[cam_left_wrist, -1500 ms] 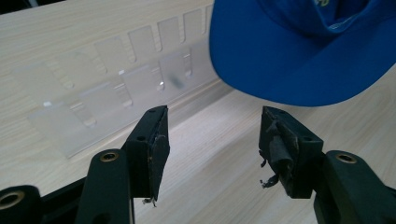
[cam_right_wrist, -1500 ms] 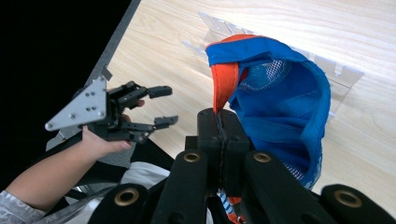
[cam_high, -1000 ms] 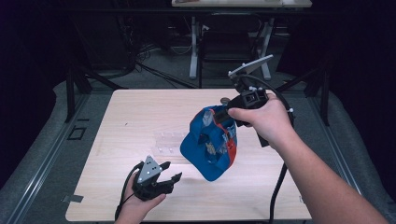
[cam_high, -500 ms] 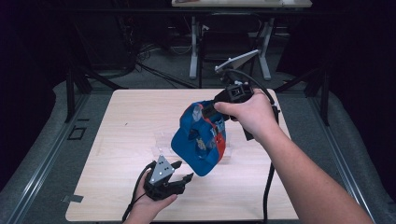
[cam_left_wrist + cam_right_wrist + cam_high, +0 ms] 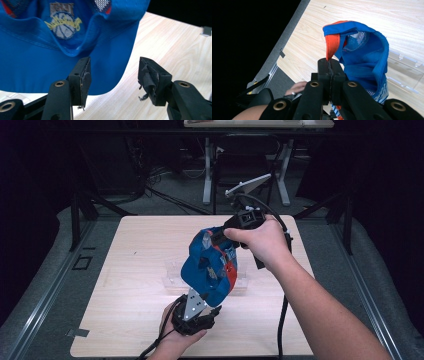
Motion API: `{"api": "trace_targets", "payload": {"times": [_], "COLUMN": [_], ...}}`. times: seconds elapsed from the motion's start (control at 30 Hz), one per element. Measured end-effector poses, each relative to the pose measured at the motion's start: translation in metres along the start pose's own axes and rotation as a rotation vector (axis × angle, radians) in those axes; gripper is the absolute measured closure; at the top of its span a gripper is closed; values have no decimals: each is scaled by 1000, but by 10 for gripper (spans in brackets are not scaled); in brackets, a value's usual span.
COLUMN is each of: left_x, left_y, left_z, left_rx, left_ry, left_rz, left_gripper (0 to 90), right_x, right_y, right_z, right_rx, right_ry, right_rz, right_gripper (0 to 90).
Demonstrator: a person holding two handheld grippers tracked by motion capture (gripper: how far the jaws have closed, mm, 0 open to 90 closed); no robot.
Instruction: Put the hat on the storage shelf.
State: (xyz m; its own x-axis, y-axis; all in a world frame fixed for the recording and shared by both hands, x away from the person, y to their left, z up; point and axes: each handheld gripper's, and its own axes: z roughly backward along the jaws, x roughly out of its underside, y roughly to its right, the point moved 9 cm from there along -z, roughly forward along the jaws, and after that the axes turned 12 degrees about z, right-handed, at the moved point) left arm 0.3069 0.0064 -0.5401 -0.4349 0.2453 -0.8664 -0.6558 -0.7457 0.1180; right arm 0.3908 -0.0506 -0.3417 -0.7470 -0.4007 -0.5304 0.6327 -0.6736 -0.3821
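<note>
A blue sports shirt (image 5: 207, 270) with orange trim and a basketball logo (image 5: 62, 23) hangs bunched above the wooden table (image 5: 130, 250). My right gripper (image 5: 218, 239) holds its top; in the right gripper view the jaws (image 5: 329, 62) are shut on an orange-edged fold of the shirt (image 5: 362, 57). My left gripper (image 5: 204, 309) sits low at the front of the table, just under the shirt's bottom edge. In the left gripper view its jaws (image 5: 113, 72) stand open, and the blue cloth (image 5: 50, 55) hangs right behind the left pad without being pinched.
A clear plastic piece (image 5: 172, 272) lies flat on the table under the shirt, also visible as a clear plastic edge (image 5: 407, 62) in the right gripper view. Grey floor rails (image 5: 45, 290) run along the table's left. Chair and desk legs (image 5: 207, 175) stand beyond the far edge.
My left gripper has slid right along the front of the table until it is under the shirt. The right hand has carried the hanging shirt a little to the left.
</note>
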Motion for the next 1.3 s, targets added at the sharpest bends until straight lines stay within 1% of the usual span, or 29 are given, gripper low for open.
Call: {"api": "trace_targets", "payload": {"times": [0.03, 0.07, 0.1, 0.13, 0.17, 0.2, 0.23, 0.27, 0.33, 0.4, 0.5, 0.53, 0.67, 0.7, 0.77, 0.8, 0.83, 0.87, 0.9, 0.97, 1.0, 1.03, 1.07, 1.1, 1.13, 1.17, 1.23, 1.27, 1.3], "left_x": [1, 2, 2, 3, 4, 4, 4, 4, 3, 2, 3, 4, 4, 4, 4, 4, 4, 4, 4, 4, 3, 3, 3, 2, 2, 1, 0, -1, -1], "left_y": [1, 3, 3, 4, 5, 5, 5, 4, 5, 4, 5, 4, 2, 1, 0, -1, -1, -2, -2, -4, -6, -10, -10, -12, -13, -14, -14, -14, -14], "left_z": [-2, -5, -5, -8, -9, -9, -11, -13, -13, -13, -13, -12, -9, -6, -5, -2, -2, 0, 1, 3, 3, 5, 5, 7, 9, 10, 11, 14, 14], "left_rx": [-11, -32, -32, -54, -66, -66, -75, -87, -91, -107, -94, -83, -66, -61, -59, -49, -49, -47, -43, -43, -44, -49, -49, -46, -42, -37, -36, -31, -31], "left_ry": [-2, -3, -3, -3, -10, -10, -5, -3, 1, 14, 3, -9, -12, -10, -2, 0, 0, 3, 4, 5, 7, 7, 7, 8, 10, 12, 19, 31, 31], "left_rz": [-5, -18, -18, -30, -39, -39, -39, -41, -39, -56, -66, -73, -85, -85, -81, -75, -75, -78, -78, -79, -78, -71, -71, -75, -74, -75, -77, -79, -79], "left_gripper": [442, 444, 443, 443, 442, 440, 440, 435, 435, 457, 562, 595, 646, 673, 698, 713, 727, 727, 779, 806, 806, 826, 837, 837, 838, 843, 845, 851, 855], "right_x": [0, 0, 0, 0, 0, 0, 4, 4, 3, 3, 4, 5, 8, 11, 12, 13, 13, 14, 15, 17, 17, 19, 19, 20, 20, 18, 17, 16, 16], "right_y": [0, 0, 0, -1, -2, -2, -3, -4, -4, -5, -5, -4, -1, 3, 5, 5, 5, 6, 7, 7, 7, 9, 9, 10, 10, 9, 9, 8, 8], "right_z": [0, 0, 0, -1, -1, -1, 3, 2, 1, 0, -1, -1, 1, 3, 6, 8, 8, 9, 11, 13, 13, 15, 15, 16, 17, 13, 12, 11, 11], "right_rx": [0, 1, 1, 1, -3, -3, -23, -31, -26, -29, -25, -23, -10, 2, 8, 10, 10, 15, 17, 18, 18, 23, 23, 26, 25, 17, 17, 15, 15], "right_ry": [0, -2, -2, 0, -3, -3, -65, -52, -47, -44, -44, -64, -92, -129, -156, -176, -176, -194, -212, -236, -236, -273, -273, -291, -295, -241, -234, -203, -203], "right_rz": [0, 1, 1, -1, 3, 3, 16, 14, 16, 15, 17, 17, 21, 34, 35, 36, 36, 42, 50, 59, 59, 71, 71, 77, 76, 55, 53, 49, 49], "right_gripper": [895, 895, 895, 895, 894, 894, 895, 895, 895, 895, 895, 895, 895, 895, 894, 894, 894, 894, 894, 894, 894, 894, 894, 894, 895, 895, 895, 894, 894]}}
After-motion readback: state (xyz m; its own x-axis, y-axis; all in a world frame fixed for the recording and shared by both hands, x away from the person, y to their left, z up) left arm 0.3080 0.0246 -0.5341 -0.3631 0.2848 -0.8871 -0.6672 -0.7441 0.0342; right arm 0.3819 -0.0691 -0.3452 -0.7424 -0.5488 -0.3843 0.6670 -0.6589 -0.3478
